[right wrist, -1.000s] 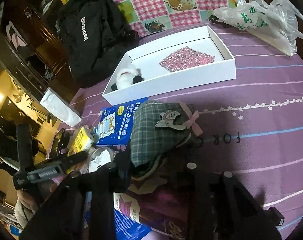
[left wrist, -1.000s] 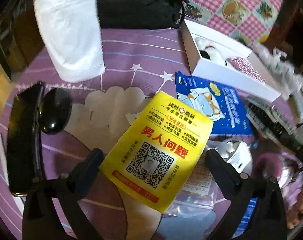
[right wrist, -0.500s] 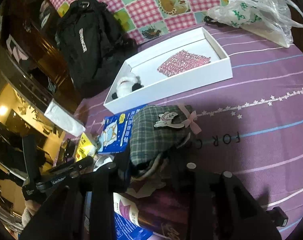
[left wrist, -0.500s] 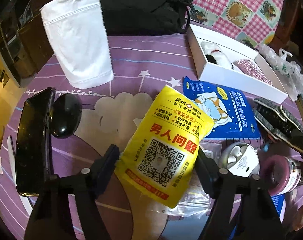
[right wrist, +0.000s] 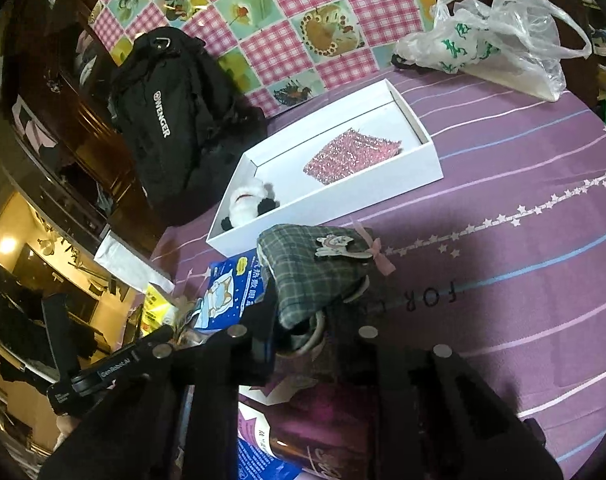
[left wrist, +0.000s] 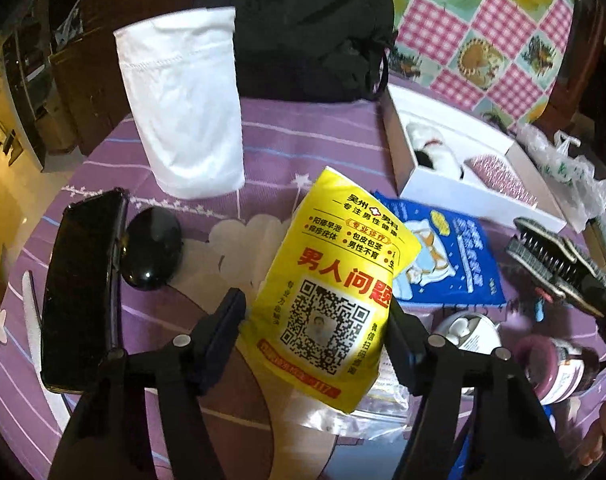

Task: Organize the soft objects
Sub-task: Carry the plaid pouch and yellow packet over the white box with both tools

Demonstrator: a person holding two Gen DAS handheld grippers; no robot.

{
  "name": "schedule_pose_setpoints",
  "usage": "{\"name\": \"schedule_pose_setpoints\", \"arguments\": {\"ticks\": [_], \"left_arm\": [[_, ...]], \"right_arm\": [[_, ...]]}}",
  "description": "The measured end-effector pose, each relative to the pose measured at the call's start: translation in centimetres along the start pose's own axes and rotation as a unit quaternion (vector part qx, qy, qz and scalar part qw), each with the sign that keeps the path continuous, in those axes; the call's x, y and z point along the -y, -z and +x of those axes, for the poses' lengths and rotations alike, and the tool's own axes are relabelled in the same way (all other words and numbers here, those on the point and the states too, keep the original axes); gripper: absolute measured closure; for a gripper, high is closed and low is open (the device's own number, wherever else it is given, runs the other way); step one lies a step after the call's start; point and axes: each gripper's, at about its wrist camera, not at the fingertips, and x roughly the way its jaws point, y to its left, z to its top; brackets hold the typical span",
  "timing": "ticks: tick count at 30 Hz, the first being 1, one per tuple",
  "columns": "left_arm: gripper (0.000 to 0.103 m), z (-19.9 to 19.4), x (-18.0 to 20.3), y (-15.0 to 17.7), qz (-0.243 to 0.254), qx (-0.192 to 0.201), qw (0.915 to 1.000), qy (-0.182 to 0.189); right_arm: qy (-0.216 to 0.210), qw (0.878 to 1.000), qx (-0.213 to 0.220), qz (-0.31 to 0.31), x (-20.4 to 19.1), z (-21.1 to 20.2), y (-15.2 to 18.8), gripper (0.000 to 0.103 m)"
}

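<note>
Between the left claw (left wrist: pixel 315 320) fingers sits the yellow packet (left wrist: pixel 335 292), gripped, long axis pointing ahead; right claw (right wrist: pixel 303 320) pinches the plaid pouch (right wrist: pixel 311 272)

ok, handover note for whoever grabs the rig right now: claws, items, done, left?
Left claw: shut on the yellow tissue pack, lifted and tilted above the purple tablecloth.
Right claw: shut on the plaid pouch, held short of the white box.
Done: panda plush and pink sparkly cloth already lie in the box.
Left: probably place the pouch and tissue pack in the box. The white cloth at the table edge may also belong; the blue packet is unclear.
</note>
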Motion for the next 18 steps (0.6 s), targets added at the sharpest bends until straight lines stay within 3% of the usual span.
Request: {"name": "schedule_pose_setpoints", "arguments": {"ticks": [18], "left_arm": [[0.037,-0.02,0.70,0.16,0.015,0.009,0.9998,-0.004]], "right_arm": [[0.004,1.000,0.004,-0.024,-0.65,0.04,0.10,0.081]]}}
